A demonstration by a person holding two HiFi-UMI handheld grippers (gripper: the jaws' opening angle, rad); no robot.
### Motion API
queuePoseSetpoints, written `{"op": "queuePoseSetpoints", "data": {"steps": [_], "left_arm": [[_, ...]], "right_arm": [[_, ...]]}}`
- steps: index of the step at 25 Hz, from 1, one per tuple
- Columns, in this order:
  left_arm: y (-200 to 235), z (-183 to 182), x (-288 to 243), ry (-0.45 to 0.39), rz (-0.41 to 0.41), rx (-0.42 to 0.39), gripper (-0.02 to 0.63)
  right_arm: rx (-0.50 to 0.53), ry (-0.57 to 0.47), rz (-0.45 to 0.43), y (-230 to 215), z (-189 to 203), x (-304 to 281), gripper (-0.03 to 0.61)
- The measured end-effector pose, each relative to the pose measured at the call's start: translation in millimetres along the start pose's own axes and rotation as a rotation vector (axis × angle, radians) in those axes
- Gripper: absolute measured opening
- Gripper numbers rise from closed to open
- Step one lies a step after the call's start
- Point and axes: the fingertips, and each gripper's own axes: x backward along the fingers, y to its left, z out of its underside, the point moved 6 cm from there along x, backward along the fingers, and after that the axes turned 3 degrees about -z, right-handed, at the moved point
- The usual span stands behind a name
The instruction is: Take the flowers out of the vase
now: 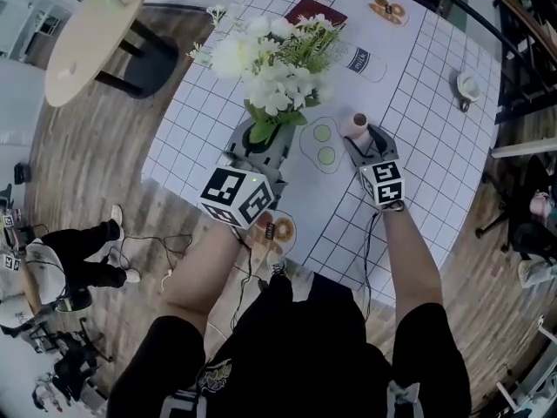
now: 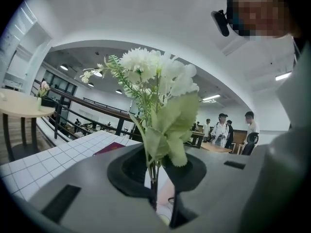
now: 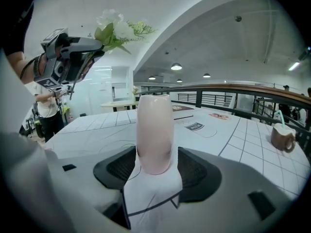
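Observation:
In the head view my left gripper (image 1: 261,139) is shut on the stems of a bunch of white flowers (image 1: 274,64) with green leaves, held above the table. The left gripper view shows the thin stems (image 2: 153,176) pinched between the jaws of that gripper (image 2: 158,181), with the blooms (image 2: 155,76) rising above. My right gripper (image 1: 359,139) is shut on a small pink vase (image 1: 354,125) standing on the table. In the right gripper view the vase (image 3: 154,132) sits upright between the pads of this gripper (image 3: 155,165), and the flowers (image 3: 119,29) hang up at the left, apart from it.
The table has a white grid cloth (image 1: 426,155). On it lie a dark red book (image 1: 315,10), a plate of pastries (image 1: 387,10), a cup (image 1: 468,87) and a doughnut plate (image 1: 277,229) near the front edge. A round wooden table (image 1: 87,33) stands at the far left.

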Motion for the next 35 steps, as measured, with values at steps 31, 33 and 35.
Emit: {"op": "queuePoseSetpoints", "data": {"steps": [31, 33, 35], "left_arm": [[-2, 33, 220, 0.056, 0.048, 0.062, 0.072], [-4, 35, 237, 0.059, 0.053, 0.070, 0.072], [-7, 39, 253, 0.066, 0.058, 0.069, 0.072]], "right_arm": [[-0.226, -0.262, 0.111, 208, -102, 198, 0.021], [-0.234, -0.265, 0.116, 227, -98, 208, 0.021], [-0.244, -0.265, 0.117, 246, -91, 217, 0.021]]}}
